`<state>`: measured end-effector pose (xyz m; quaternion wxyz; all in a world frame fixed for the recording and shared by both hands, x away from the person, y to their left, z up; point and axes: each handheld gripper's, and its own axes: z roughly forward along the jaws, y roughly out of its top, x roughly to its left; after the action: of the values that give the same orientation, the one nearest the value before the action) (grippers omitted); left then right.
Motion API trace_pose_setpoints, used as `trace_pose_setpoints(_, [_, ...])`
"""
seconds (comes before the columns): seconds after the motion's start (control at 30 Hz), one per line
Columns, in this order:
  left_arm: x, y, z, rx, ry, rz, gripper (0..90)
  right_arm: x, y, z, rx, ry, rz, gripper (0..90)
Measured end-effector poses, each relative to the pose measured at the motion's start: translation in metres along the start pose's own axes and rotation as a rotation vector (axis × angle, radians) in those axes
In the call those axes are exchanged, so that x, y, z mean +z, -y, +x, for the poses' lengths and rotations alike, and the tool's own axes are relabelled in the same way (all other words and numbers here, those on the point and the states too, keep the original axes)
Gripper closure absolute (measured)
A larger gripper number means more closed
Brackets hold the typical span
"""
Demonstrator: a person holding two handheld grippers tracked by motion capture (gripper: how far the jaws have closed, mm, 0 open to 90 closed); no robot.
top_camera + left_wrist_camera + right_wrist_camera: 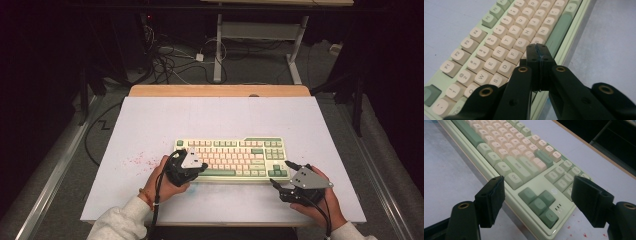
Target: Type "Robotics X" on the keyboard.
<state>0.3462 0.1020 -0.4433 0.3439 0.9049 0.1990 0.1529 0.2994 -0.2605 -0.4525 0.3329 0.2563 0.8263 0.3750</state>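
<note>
A pale green keyboard [230, 157] with cream and green keys lies at the middle of the white table. My left gripper [203, 166] rests over its lower left part, jaws shut with nothing between them. In the left gripper view the shut tips [539, 51] hover just above the bottom letter row of the keyboard [499, 37], beside the green space bar [559, 32]. My right gripper [280, 172] sits at the keyboard's right front corner, open. In the right gripper view its gripper [540, 195] frames the green arrow keys [541, 205] without touching the keyboard [506, 150].
The white table top [150, 130] has red specks [135, 160] left of the keyboard and a wooden strip [220, 90] along its far edge. Cables [165, 60] and desk legs [217, 50] stand on the floor beyond.
</note>
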Motion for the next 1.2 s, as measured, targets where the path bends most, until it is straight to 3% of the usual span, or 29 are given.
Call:
trace_pose_setpoints(0.67, [0.0085,-0.0008,-0.0034,0.012,0.014,0.025,87.6,0.0005,0.0005,-0.0001,-0.002,-0.002,0.004,27.5])
trace_pose_setpoints(1.2, [0.0068,-0.0028,-0.0019,0.016,-0.007,0.012,87.6,0.0009,0.0012,0.0014,-0.007,-0.008,0.012,27.6])
